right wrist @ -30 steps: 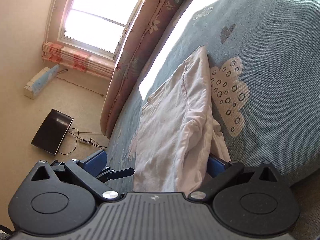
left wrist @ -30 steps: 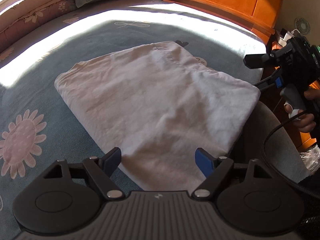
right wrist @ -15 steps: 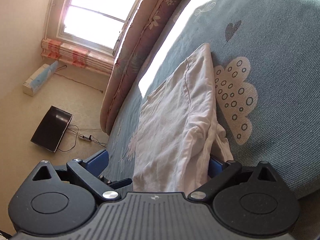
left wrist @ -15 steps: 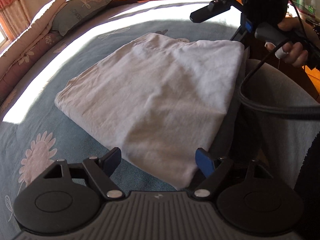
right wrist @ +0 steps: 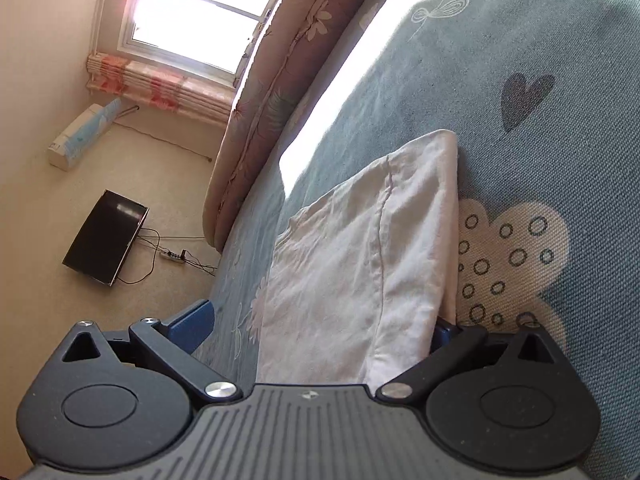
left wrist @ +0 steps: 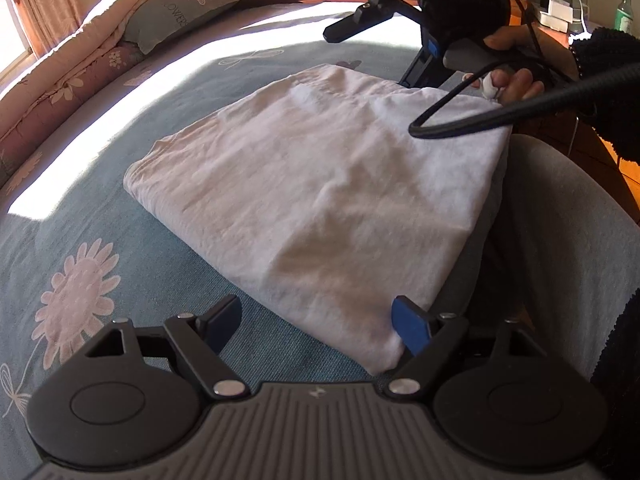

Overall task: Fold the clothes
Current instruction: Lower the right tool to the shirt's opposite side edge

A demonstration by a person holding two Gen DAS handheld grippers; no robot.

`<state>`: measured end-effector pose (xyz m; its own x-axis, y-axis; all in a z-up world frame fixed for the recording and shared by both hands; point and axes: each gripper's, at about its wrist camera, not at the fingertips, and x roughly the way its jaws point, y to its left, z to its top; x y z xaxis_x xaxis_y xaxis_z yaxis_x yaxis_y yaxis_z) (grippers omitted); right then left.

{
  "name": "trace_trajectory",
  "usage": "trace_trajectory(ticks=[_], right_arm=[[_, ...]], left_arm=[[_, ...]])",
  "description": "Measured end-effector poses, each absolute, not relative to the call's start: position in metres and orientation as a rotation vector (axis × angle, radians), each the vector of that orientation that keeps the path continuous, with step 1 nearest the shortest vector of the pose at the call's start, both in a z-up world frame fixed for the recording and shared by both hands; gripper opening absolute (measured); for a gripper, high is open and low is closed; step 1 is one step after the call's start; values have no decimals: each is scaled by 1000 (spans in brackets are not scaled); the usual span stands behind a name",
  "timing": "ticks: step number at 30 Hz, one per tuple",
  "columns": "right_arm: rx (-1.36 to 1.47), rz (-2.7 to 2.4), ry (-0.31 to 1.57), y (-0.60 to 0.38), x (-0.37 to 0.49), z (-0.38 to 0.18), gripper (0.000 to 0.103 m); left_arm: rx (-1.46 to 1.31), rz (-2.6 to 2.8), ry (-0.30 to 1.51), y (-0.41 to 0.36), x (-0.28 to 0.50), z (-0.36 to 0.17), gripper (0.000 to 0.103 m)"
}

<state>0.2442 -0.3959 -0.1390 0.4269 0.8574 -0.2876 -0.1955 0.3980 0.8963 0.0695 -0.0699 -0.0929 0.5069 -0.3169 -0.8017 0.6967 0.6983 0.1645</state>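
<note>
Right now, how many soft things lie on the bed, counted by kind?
Folded white garment: 1
Grey-green pillow: 1
Rolled floral quilt: 1
Total: 3

Folded cloth (left wrist: 320, 200) on bed (left wrist: 120, 280); pillow (left wrist: 180, 12) behind (far edge).

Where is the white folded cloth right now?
The white folded cloth lies on the blue flowered bedspread, mid-frame in the left wrist view. Its near corner sits between the left gripper's open fingers, its far corner by the right gripper.
</note>
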Motion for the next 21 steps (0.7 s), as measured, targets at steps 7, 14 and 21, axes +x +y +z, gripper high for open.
trace_trajectory(ticks=[7,14,21], right_arm=[[1013,910,779,-416,241,-155,103],[1010,746,904,-417,271,-155,73],[877,653,960,-409,278,-160,13]], left_arm=[[438,-646,861,-62,77,-97,85],[425,-644,867,-59,80,-95,85],[412,-639,871,-54,79,-94,85]])
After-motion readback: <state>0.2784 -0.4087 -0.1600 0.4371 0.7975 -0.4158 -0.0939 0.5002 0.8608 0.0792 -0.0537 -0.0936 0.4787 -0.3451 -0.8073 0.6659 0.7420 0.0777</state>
